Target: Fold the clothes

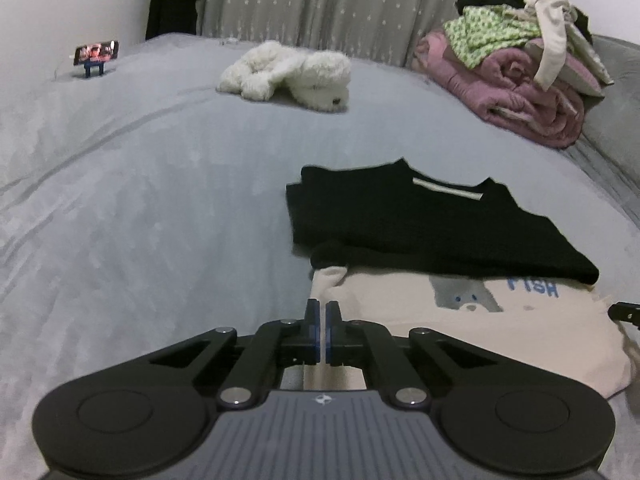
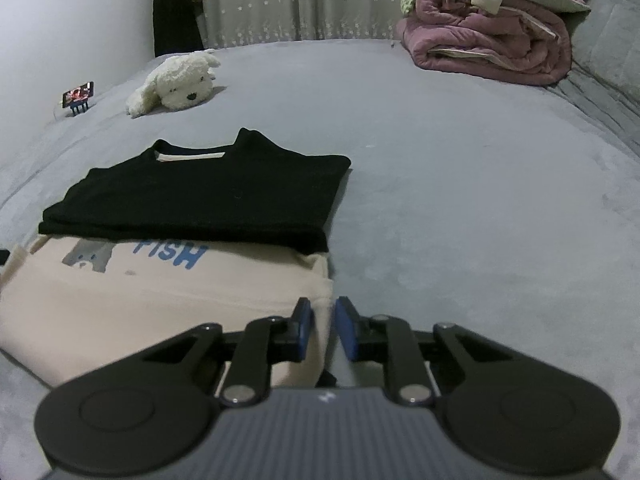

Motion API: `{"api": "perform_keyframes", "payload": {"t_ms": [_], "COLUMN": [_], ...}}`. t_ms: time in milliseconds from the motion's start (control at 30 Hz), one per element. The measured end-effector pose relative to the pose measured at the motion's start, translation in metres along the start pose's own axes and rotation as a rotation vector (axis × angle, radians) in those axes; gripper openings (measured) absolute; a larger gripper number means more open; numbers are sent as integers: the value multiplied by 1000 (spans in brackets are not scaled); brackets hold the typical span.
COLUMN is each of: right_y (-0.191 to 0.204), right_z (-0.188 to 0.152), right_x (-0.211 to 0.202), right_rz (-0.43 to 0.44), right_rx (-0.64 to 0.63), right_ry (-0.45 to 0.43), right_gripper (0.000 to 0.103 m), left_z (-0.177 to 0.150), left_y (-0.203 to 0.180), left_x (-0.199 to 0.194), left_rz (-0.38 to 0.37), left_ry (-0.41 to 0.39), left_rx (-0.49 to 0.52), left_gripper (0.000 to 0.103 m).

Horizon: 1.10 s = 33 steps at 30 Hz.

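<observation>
On the far left of the grey bed (image 1: 140, 208) a small phone on a stand (image 1: 95, 55) is sitting, and a white plush dog (image 1: 288, 74) is lying further right, both well apart from the clothes.

The left gripper (image 1: 323, 307) is hovering at the near left corner of the cream shirt (image 1: 460, 336), its jaws drawn almost together with only a thin slit between them and, as far as can be seen, nothing caught in them. The cream shirt, printed with a grey bear and blue letters, is lying flat as a squared-off rectangle. A black top (image 1: 432, 224) is lying folded on its far part, collar facing away, overlapping the cream one's far edge.

The right gripper (image 2: 323, 314) is sitting at the cream shirt's near right corner (image 2: 316, 292), jaws slightly apart, straddling the cloth's edge without clearly pinching it.

Both garments look light, soft and limp; they would probably sag and lose shape if lifted from one point, so taking hold at two corners of an edge, pinching all layers, seems safest. The black knit looks thicker and less slippery.

On the far right a rolled pink quilt (image 1: 516, 92) is carrying a heap of unfolded clothes (image 1: 516, 24).
</observation>
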State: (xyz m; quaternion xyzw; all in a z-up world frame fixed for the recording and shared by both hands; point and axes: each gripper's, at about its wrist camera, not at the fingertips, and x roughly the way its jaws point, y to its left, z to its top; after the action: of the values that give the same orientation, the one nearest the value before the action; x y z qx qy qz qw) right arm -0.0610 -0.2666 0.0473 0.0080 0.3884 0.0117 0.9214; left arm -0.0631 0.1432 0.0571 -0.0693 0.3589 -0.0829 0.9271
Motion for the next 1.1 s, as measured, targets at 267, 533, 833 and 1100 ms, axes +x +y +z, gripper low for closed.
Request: {"api": "perform_keyframes", "payload": {"t_ms": [267, 533, 833, 1100], "right_y": [18, 57, 120, 125], "right_z": [-1, -8, -20, -31], "right_x": [-6, -6, 11, 4], "right_rz": [-10, 162, 206, 178], "right_rx": [-77, -166, -347, -411], "right_ry": [-58, -43, -24, -87], "right_gripper": [30, 33, 33, 32], "left_z": [6, 7, 4, -7], "left_y": [16, 10, -4, -18], "left_x": [8, 20, 14, -30], "left_rz": [-10, -64, -66, -236], "left_ry": [51, 103, 60, -110], "left_rx": [-106, -126, -24, 175], "left_gripper": [3, 22, 7, 7]}}
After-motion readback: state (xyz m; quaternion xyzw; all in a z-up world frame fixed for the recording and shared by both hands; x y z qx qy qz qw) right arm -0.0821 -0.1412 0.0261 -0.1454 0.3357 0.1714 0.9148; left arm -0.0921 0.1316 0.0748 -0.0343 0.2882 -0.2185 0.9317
